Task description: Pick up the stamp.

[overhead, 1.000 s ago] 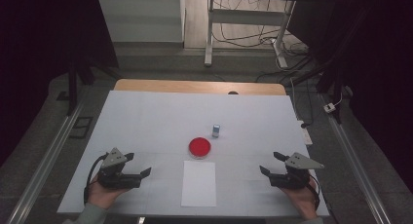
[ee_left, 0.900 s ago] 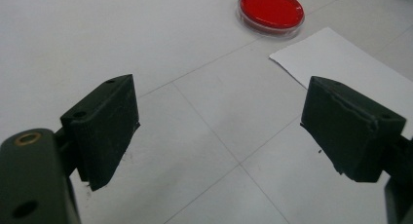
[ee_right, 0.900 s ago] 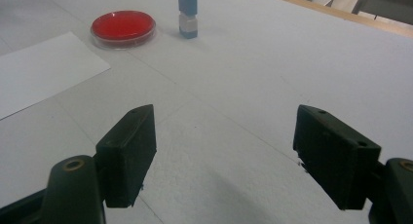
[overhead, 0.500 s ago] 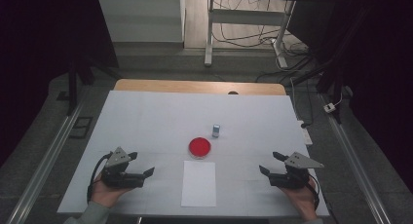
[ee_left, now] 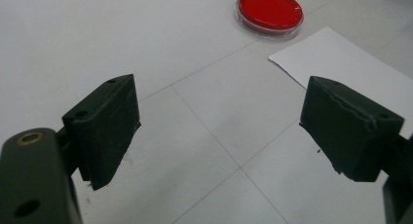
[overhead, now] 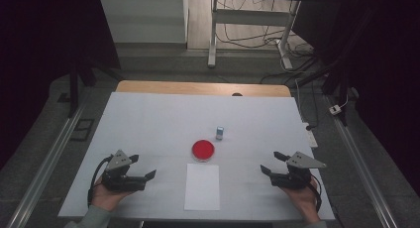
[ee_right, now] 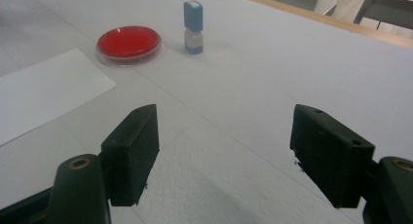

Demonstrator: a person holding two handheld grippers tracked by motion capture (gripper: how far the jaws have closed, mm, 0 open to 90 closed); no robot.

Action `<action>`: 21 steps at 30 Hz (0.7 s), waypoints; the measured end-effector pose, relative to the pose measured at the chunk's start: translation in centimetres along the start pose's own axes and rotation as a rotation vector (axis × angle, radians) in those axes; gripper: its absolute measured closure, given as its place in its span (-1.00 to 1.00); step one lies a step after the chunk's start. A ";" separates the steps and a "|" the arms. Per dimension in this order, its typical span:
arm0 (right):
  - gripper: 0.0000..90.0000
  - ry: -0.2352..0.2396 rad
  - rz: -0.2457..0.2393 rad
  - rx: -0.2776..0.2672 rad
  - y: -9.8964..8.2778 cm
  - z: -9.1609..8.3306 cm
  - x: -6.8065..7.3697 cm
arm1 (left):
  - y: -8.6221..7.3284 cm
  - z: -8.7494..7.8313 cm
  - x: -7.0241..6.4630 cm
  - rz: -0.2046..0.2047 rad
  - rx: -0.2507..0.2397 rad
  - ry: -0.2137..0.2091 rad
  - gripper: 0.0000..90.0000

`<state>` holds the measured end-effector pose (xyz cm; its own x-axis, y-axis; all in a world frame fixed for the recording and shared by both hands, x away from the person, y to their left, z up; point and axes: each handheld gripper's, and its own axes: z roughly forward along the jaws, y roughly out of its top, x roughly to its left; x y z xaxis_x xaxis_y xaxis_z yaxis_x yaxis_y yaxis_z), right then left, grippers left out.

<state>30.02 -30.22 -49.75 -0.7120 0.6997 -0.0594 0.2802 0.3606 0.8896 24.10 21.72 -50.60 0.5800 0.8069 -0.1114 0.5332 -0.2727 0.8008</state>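
Observation:
A round red dish (overhead: pixel 203 150) lies near the middle of the white table (overhead: pixel 158 124). Just beyond it stands a small blue-and-white block (overhead: pixel 220 133), upright. A white paper sheet (overhead: pixel 202 186) lies flat in front of the dish. My left gripper (overhead: pixel 143 167) rests at the front left, open and empty, pointing toward the sheet. My right gripper (overhead: pixel 270 162) rests at the front right, also open and empty. In the left gripper view the dish (ee_left: pixel 270 12) and the sheet's corner (ee_left: pixel 350 73) lie ahead. The right gripper view shows the dish (ee_right: pixel 129 43), block (ee_right: pixel 193 27) and sheet (ee_right: pixel 44 92).
The table's far edge is a wooden strip (overhead: pixel 198 88) with a dark hole (overhead: pixel 237 94). A white power strip (overhead: pixel 310 135) sits at the right edge. Metal rails (overhead: pixel 44 158) run along both sides. A desk frame (overhead: pixel 213 34) with cables stands beyond.
The left gripper has shifted slightly to the right. The right gripper, the dish, the block and the sheet have not moved.

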 end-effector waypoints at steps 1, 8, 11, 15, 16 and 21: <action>-0.41 0.000 -0.001 -0.004 0.1 0.1 0.0 | 0.0 0.0 0.0 0.000 -0.001 0.001 -0.68; -0.38 0.008 -0.004 -0.014 0.7 0.6 0.3 | 0.0 0.2 0.0 -0.002 0.002 0.003 -0.68; -0.37 0.008 0.005 -0.019 0.9 1.0 0.3 | 0.1 0.3 -0.1 0.003 0.002 0.003 -0.68; -0.37 0.013 0.003 -0.020 1.3 1.7 0.5 | 0.0 0.2 -0.1 0.007 0.005 0.005 -0.67; -0.37 0.013 0.003 -0.020 1.3 1.7 0.5 | -0.1 0.2 0.0 0.007 0.005 0.006 -0.67; -0.37 0.027 0.002 -0.024 1.7 2.1 1.0 | -0.1 0.2 0.0 0.002 0.002 0.008 -0.67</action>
<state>31.14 -27.61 -49.23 -0.7288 0.6832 -0.0453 0.2663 0.3437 0.9005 24.18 21.64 -50.80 0.5762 0.8106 -0.1046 0.5332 -0.2758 0.7998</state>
